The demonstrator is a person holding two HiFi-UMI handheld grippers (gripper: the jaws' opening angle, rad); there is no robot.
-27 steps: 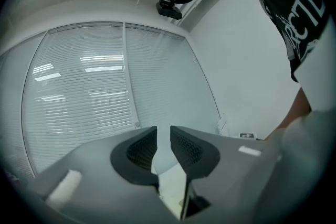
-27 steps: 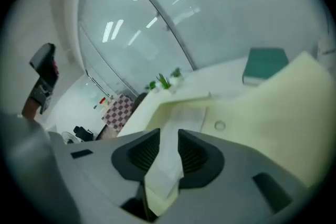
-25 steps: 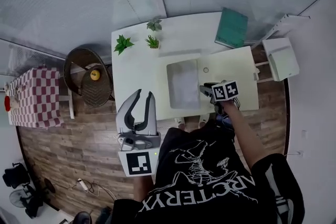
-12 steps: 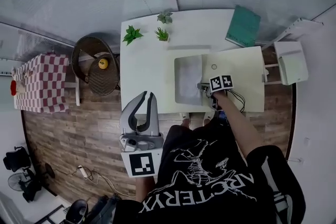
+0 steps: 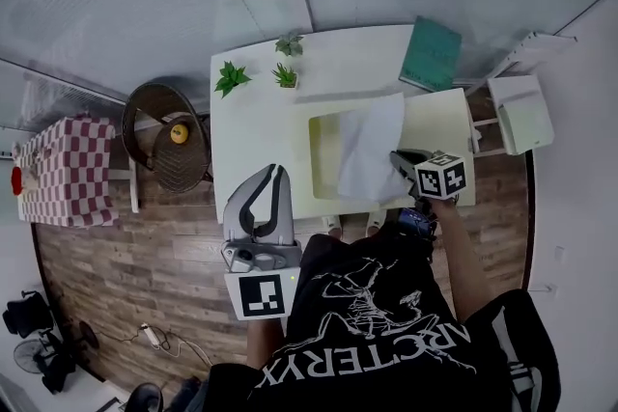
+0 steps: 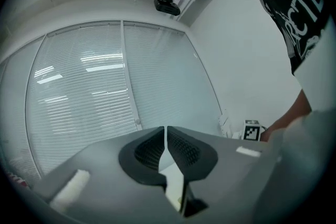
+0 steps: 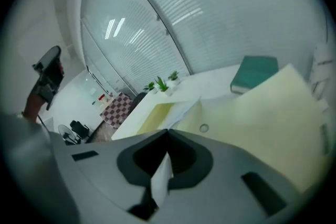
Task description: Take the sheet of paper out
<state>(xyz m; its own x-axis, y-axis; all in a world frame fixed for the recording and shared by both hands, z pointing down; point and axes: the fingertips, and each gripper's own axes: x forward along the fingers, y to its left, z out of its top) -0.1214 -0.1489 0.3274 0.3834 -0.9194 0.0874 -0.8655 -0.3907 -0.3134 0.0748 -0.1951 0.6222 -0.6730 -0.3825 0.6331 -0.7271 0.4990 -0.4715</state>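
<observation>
A white sheet of paper (image 5: pixel 374 148) hangs lifted above the open pale-yellow folder (image 5: pixel 439 123) on the white table (image 5: pixel 251 125). My right gripper (image 5: pixel 398 159) is shut on the sheet's near right corner. In the right gripper view the sheet (image 7: pixel 159 182) shows as a strip pinched between the jaws of the right gripper (image 7: pixel 167 131), with the folder (image 7: pixel 262 113) beyond. My left gripper (image 5: pixel 277 171) hovers off the table's near left corner, over the floor. It holds nothing. In its own view the left gripper (image 6: pixel 166 128) has its jaws together and points at the window blinds.
A green book (image 5: pixel 430 53) lies at the table's far right, and three small plants (image 5: pixel 230 77) stand at its far left. A wicker chair (image 5: pixel 164 138) and a checkered table (image 5: pixel 63 174) are to the left. A white shelf unit (image 5: pixel 521 111) is to the right.
The sheet lay flat in the folder; now it is raised and drawn right and nearer with the right gripper. The left gripper's jaws have come together.
</observation>
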